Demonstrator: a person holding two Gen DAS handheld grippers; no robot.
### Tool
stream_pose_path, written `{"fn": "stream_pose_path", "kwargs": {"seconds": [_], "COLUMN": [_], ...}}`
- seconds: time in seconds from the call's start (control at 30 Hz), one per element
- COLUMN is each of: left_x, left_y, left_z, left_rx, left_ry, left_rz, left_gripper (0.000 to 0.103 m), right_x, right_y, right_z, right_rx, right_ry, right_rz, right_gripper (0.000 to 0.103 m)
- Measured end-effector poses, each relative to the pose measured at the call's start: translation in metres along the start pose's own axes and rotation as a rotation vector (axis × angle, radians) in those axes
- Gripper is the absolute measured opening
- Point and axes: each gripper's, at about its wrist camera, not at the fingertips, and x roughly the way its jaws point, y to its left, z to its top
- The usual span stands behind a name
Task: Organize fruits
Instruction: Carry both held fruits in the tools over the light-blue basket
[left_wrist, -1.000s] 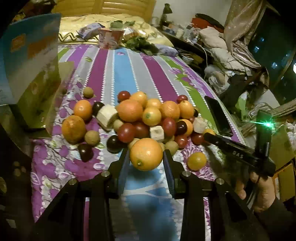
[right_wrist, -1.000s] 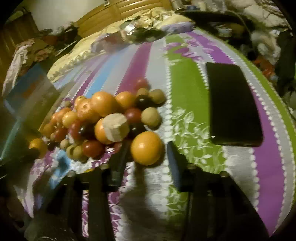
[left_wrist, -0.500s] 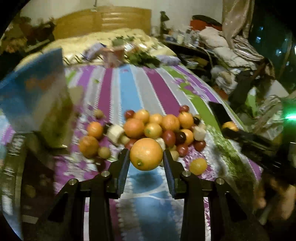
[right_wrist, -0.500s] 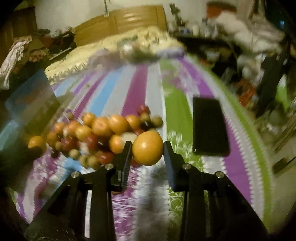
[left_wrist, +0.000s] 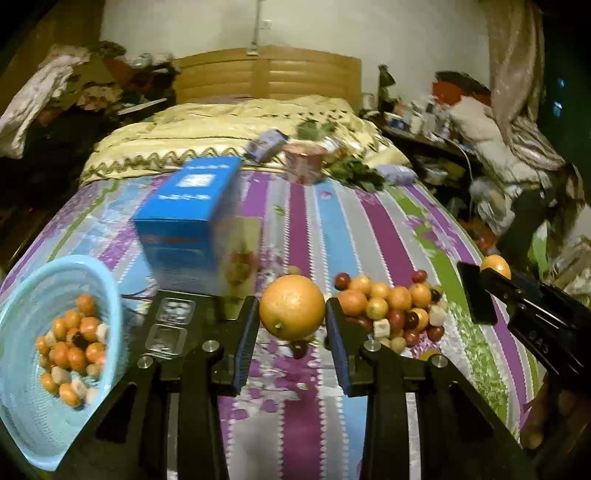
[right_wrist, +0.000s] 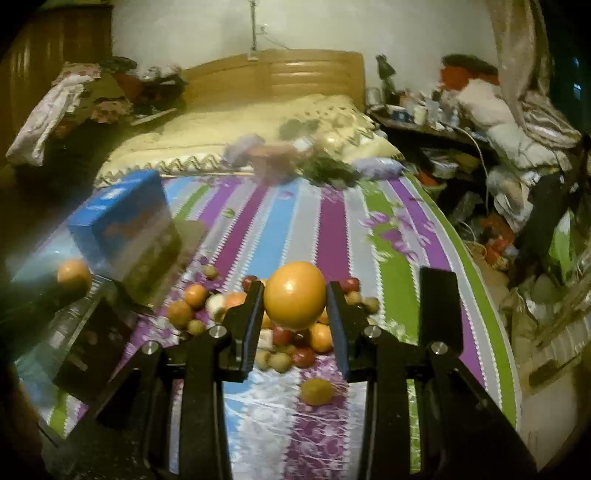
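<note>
Left gripper is closed on a large round orange with a dimpled skin, both pads against its sides, the fruit held clear of the striped purple, blue and green bedspread. Right gripper likewise clamps a smooth round orange, raised above the loose pile of small oranges, red fruits and pale cubes. Landmark for placement: the light blue ribbed plastic basket, already partly filled with small oranges and pale cubes, lies at the far left of the left wrist view, low and to the left of the left gripper. Judged from this, the left gripper is much the nearer to the basket; the right gripper sits on the far side of the pile from it, and the basket does not show in its view. A blue cardboard box stands behind the basket, well clear of a leftward path. Round fruit, no long axis to align.
</note>
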Motion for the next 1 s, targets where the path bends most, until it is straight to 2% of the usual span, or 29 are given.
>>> {"fn": "stream_pose_path", "kwargs": {"seconds": [0.23,0.53,0.8,1.0], "left_x": [-0.036,-0.077,-0.104,-0.112], "left_y": [0.052,0.13,0.219,0.27], "left_z": [0.01,0.018,0.012,-0.004], "left_rx": [-0.063,-0.159,-0.273,-0.342], "left_ry": [-0.048,-0.088,-0.077,-0.043], "left_rz": [0.059,0.168,0.287,0.333], "left_gripper": [0.037,0.037,0.037,0.037], "right_x": [-0.012,-0.021,-0.018,-0.01], "right_y": [0.047,0.135,0.227,0.282], "right_z": [0.02,0.045,0.055,0.056], "right_rx": [-0.057,-0.148,-0.257,-0.332], "right_ry": [-0.029,-0.056,-0.015,0.035], "right_rz": [0.063,0.206,0.35,0.423], "right_gripper": [0.034,0.034,0.034,0.034]}}
